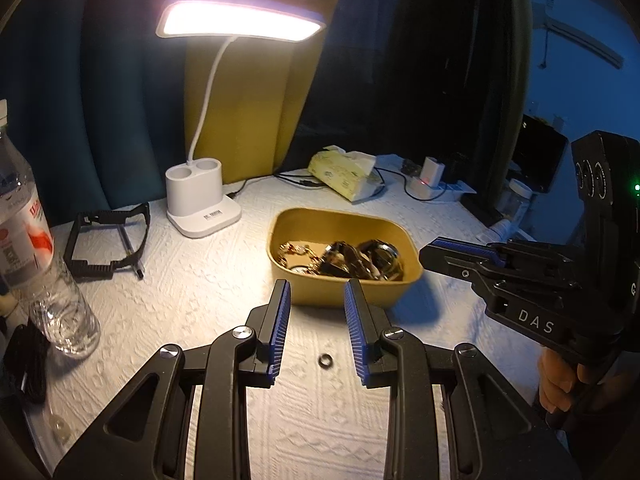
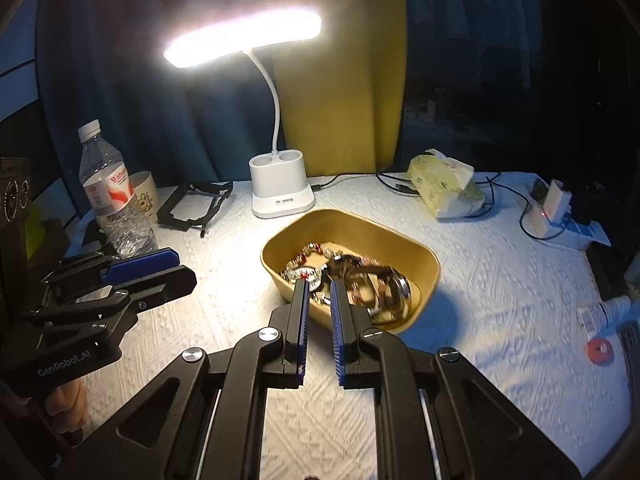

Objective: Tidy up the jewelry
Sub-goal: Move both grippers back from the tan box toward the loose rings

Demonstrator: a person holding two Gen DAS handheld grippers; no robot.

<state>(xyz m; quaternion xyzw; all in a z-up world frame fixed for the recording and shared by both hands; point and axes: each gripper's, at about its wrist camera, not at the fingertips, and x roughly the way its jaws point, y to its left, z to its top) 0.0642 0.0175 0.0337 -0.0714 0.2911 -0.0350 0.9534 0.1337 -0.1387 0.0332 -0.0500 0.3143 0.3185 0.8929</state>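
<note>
White textured tablecloth (image 1: 192, 304) beneath a lamp: left gripper (image 1: 318, 288), jaws wide and empty, should descend squarely over the small dark ring (image 1: 325, 360) near the tan oval tray (image 1: 340, 220); right gripper (image 2: 320, 286) narrow, empty.

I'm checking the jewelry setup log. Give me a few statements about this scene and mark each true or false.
1. The tan bowl holds a pile of jewelry. True.
2. A small ring lies on the white cloth, outside the bowl. True.
3. The left tongs grip the ring. False: they are open, holding nothing.
4. The desk lamp is off. False: it is lit.
5. The water bottle has no cap. False: a white cap is on.
</note>
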